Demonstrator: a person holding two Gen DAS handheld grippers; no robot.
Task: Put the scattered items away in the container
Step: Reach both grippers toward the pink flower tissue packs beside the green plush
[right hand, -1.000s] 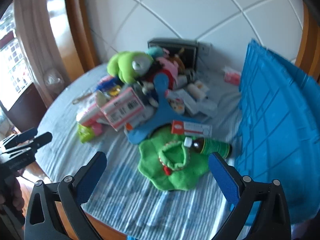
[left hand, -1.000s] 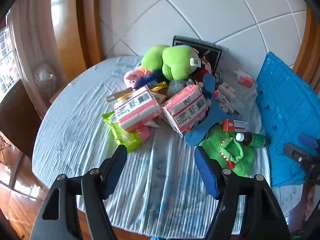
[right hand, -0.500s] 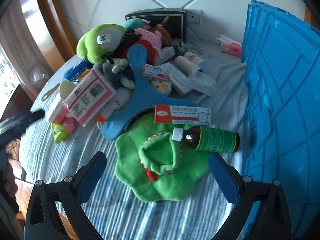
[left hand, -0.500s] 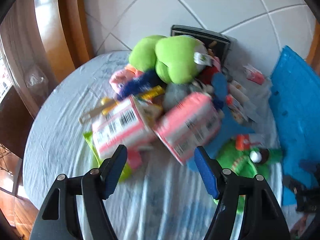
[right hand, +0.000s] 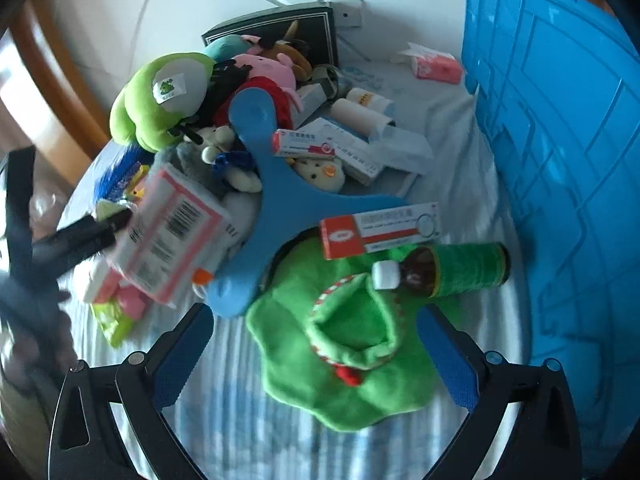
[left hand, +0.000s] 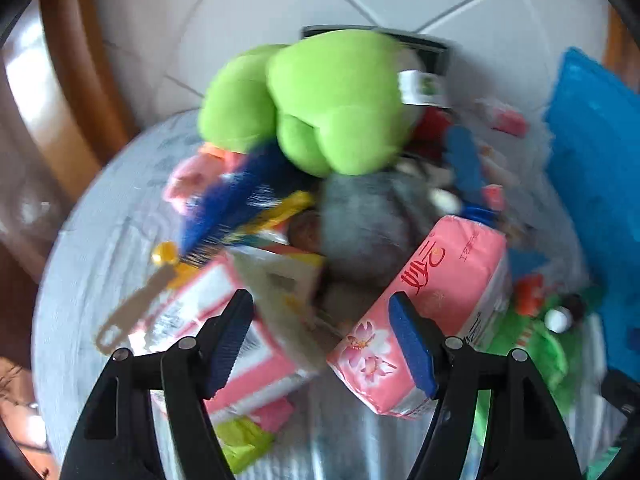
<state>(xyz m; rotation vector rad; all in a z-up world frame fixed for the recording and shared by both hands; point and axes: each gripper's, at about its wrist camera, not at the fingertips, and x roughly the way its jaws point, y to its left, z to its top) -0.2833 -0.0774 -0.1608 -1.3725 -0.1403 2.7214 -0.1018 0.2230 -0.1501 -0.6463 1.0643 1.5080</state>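
A heap of scattered items lies on a round table with a striped cloth. My left gripper is open just above two pink tissue packs, one by its right finger and one under its left finger, with nothing pressed. A big green plush tops the heap behind them. My right gripper is open over a green felt cloth. A brown bottle with a green label and a red-and-white medicine box lie on the cloth's far edge. The blue crate stands at the right.
A blue boomerang-shaped board crosses the heap, with small plush toys and several medicine boxes behind it. A dark picture frame leans on the tiled wall. One of the left gripper's fingers shows at the left, beside a tissue pack.
Both grippers have dropped and moved in toward the heap. The left now hangs close over the tissue packs, the right close over the green cloth and bottle. Both stayed open.
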